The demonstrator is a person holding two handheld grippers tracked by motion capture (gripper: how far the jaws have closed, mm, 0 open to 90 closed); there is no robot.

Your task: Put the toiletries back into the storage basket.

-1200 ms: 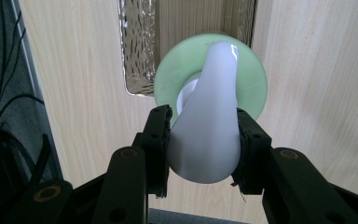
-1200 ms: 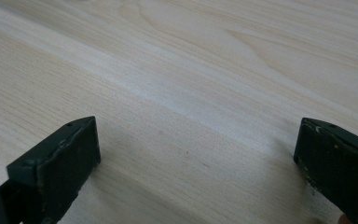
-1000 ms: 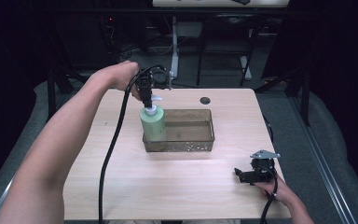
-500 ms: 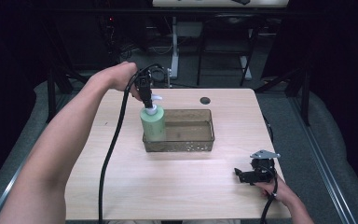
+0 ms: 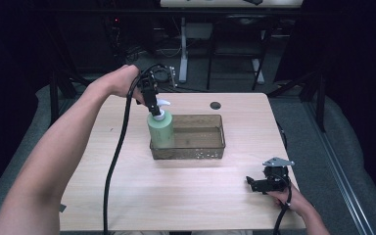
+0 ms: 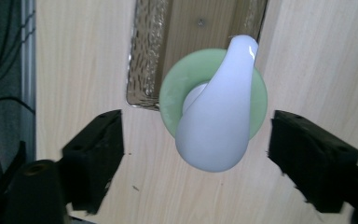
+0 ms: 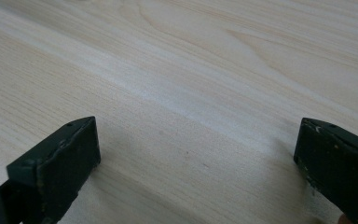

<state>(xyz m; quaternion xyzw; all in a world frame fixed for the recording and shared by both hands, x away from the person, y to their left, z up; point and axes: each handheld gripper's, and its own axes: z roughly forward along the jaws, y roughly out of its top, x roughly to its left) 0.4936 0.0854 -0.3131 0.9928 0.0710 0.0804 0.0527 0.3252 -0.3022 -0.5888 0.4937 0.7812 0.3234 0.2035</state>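
At the near-left corner of the clear rectangular plastic tray, one pale-green pump bottle w/ white nozzle stands upright. Left tongs just opened, pads clear of the pump, so bottle's released, placement prob. done. Right tongs gape empty, resting on the light wood tabletop. One tray, two tongs.

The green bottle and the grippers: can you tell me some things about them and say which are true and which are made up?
1. The green bottle stands upright at one end of the clear tray. True.
2. The left gripper squeezes the white pump. False: its jaws have just been opening and stand apart from the pump.
3. The right gripper holds a bottle. False: it is open, with nothing between its jaws, over the table.
4. The bottle has a white pump. True.
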